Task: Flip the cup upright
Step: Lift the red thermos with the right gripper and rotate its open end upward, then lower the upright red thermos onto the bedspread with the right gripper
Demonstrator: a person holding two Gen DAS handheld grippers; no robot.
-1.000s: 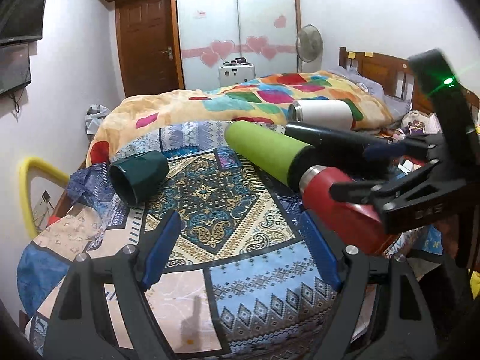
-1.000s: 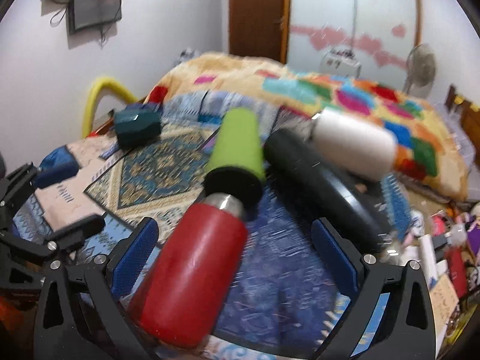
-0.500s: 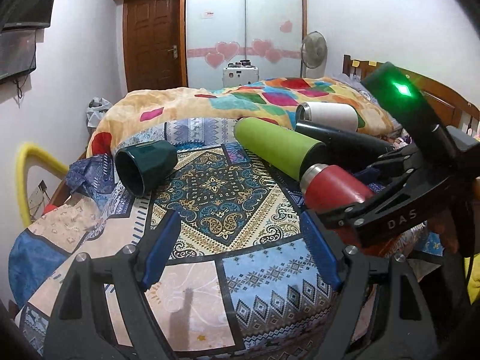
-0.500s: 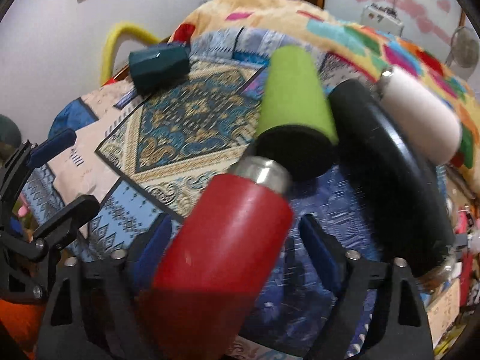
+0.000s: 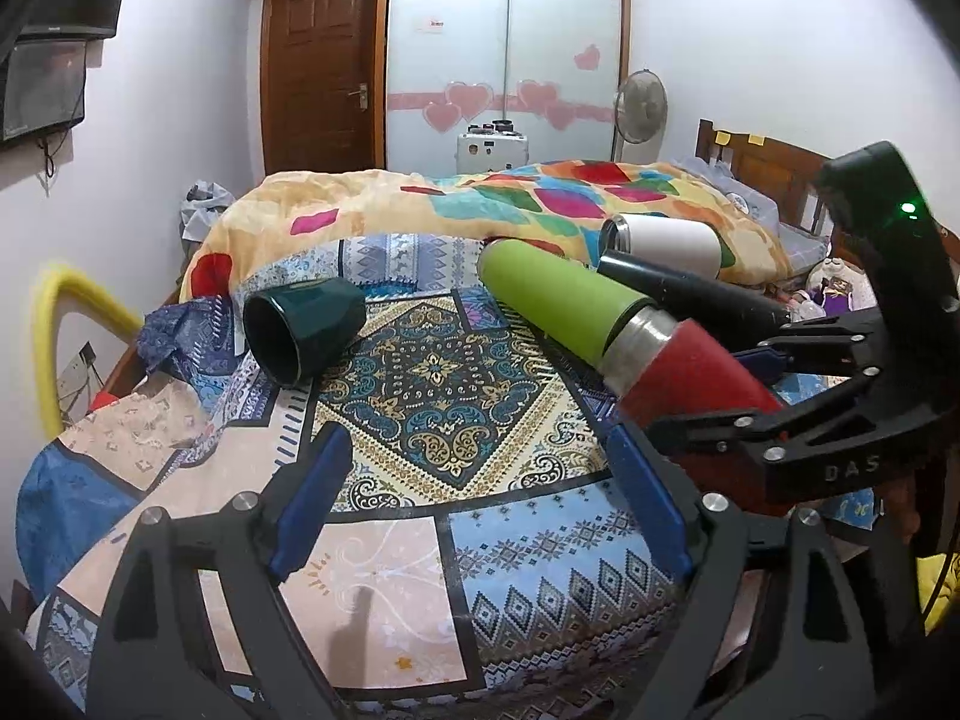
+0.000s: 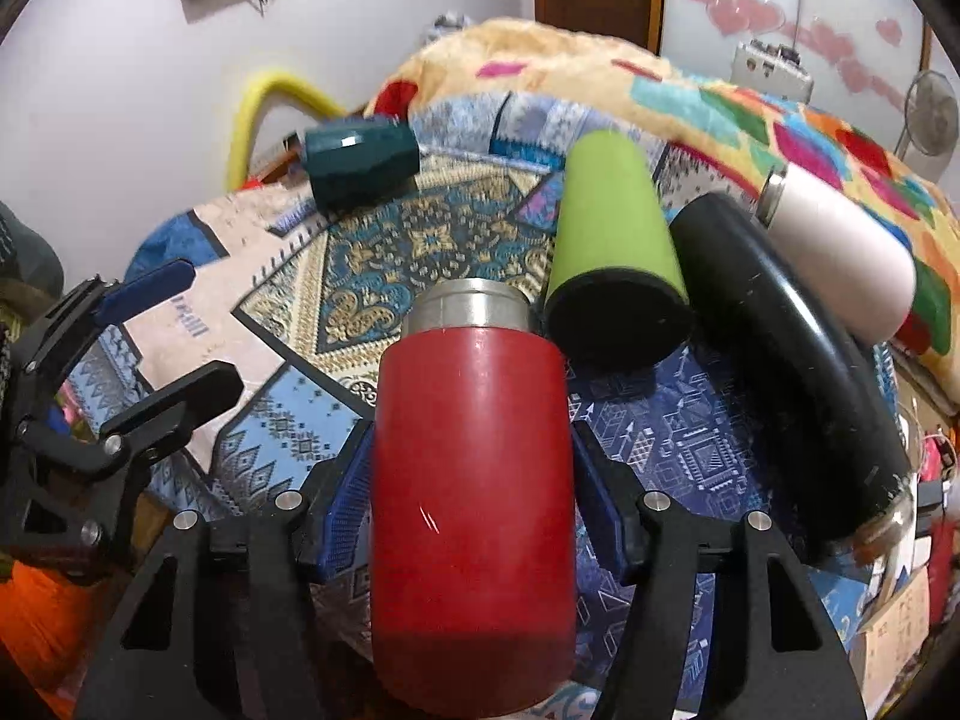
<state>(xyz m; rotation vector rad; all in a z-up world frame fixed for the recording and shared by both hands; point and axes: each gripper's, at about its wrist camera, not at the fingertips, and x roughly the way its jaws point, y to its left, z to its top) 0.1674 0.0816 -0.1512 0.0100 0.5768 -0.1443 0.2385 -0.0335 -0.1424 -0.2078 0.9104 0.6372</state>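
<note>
A red cup (image 6: 471,480) with a steel rim lies between the blue pads of my right gripper (image 6: 471,480), which is shut on its body. In the left wrist view the red cup (image 5: 684,372) is at the right, tilted with its rim up off the bedspread, and the right gripper (image 5: 798,402) clamps it. My left gripper (image 5: 480,510) is open and empty over the patterned bedspread (image 5: 432,396). A lime green cup (image 6: 612,240), a black cup (image 6: 780,324) and a white cup (image 6: 840,252) lie on their sides beside it.
A dark green cup (image 5: 300,324) lies on its side at the left, mouth toward me. A rumpled colourful quilt (image 5: 480,204) lies behind the cups. A yellow bar (image 5: 54,324) stands at the bed's left edge. A wooden headboard (image 5: 768,168) is at the right.
My right gripper has moved in around the red cup and closed on it. The cup's rim end has lifted. My left gripper has stayed open, shifting only slightly.
</note>
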